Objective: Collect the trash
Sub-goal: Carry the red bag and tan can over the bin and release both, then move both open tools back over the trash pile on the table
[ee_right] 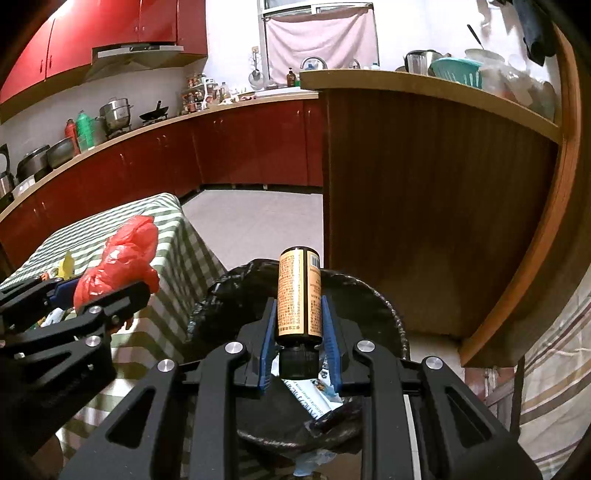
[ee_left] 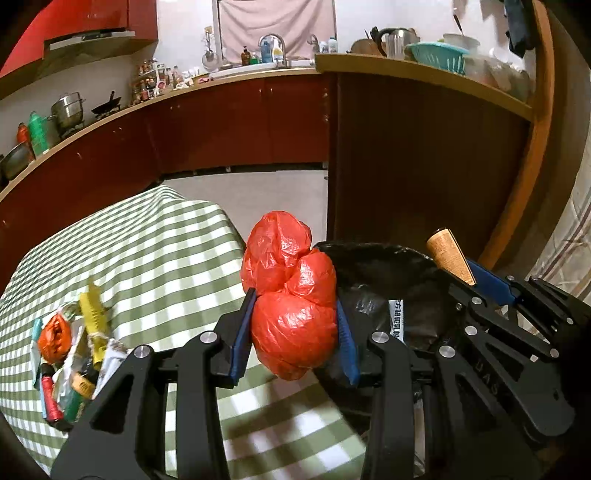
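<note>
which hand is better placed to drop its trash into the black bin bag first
Right, likely. Its bottle hangs directly over the black bin bag. The left gripper holds its red bag beside the bin's rim, above the table edge.

Warm indoor light, glare on the glossy red upper cabinets [ee_right: 110, 26], strong fisheye bending, dark vignetted corners.

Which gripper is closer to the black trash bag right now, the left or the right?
Right. The right gripper, clamping a bottle, is over the black trash bag opening. The left gripper, clamping a red plastic bag, is beside the rim, above the checkered table edge.
</note>
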`<state>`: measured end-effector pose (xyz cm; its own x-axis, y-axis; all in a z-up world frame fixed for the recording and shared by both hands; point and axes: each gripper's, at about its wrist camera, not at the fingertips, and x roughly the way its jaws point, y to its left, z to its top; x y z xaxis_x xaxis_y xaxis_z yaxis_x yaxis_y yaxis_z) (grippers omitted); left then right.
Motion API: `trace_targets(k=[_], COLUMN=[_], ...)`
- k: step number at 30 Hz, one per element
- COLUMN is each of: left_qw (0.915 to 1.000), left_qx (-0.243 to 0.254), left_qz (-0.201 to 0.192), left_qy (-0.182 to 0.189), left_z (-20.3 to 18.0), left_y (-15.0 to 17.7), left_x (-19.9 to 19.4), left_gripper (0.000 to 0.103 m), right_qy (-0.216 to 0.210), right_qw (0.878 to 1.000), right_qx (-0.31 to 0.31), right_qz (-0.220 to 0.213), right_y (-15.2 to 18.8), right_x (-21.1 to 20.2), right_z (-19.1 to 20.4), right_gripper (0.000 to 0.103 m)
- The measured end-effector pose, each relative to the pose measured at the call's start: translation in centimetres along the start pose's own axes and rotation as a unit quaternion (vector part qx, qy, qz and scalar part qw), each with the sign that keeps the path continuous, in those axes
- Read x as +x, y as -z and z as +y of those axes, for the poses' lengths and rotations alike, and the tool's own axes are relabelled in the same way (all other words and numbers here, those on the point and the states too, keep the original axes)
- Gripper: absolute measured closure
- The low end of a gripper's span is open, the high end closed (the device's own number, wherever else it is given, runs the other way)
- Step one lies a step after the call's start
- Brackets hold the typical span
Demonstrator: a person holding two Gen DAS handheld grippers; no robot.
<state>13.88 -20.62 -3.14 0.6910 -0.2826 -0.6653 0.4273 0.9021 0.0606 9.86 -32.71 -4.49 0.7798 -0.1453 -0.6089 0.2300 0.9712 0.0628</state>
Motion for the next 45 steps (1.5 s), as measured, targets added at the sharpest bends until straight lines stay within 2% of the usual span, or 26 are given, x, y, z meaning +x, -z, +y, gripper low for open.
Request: trace_targets(k=[7, 11, 13, 21, 23, 28, 36, 45], left_qw=[0.9998, 0.9994, 0.999, 0.9991, 0.9991, 0.9992, 0.9985, 0.9932], left_qx=[0.004, -0.009, -0.014, -0.016, -0.02, -0.023, -0.048, -0.088], left_qz=[0.019, 0.034, 0.041, 0.038, 0.036, 0.031, 0.02, 0.023], left_qy=[0.001, 0.005, 0.008, 0.011, 0.009, 0.005, -0.018, -0.074], left_z=[-1.0, -0.7, -0.5, -0.3, -0.2, 0.5, 4.3, 11.0], left_y=[-1.0, -1.5, -1.7, -1.8, -1.8, -1.6, -0.2, 2.6], left_x=[2.3, 2.9, 3.3, 3.2, 3.2, 2.4, -1.0, -5.2], left_gripper=[0.064, 0.063, 0.059, 0.049, 0.045, 0.044, 0.044, 0.044], right_qy=[0.0, 0.002, 0.002, 0.0, 0.002, 0.008, -0.006, -0.054], right_qw=[1.0, 1.0, 1.0, 0.999, 0.999, 1.0, 1.0, 0.998], right_qx=[0.01, 0.015, 0.02, 0.029, 0.029, 0.028, 0.017, -0.009], right_qz=[0.002, 0.003, 0.004, 0.014, 0.013, 0.01, 0.004, 0.017], right_y=[-0.2, -0.1, -0.1, -0.2, -0.3, -0.5, -1.0, -0.7], right_x=[1.4, 1.7, 1.9, 2.3, 2.1, 1.8, 0.4, -0.8], right_z=[-1.4, -1.7, -1.8, -2.1, -2.1, -2.0, 0.3, 6.8], right_gripper=[0.078, 0.078, 0.078, 0.077, 0.07, 0.068, 0.063, 0.062])
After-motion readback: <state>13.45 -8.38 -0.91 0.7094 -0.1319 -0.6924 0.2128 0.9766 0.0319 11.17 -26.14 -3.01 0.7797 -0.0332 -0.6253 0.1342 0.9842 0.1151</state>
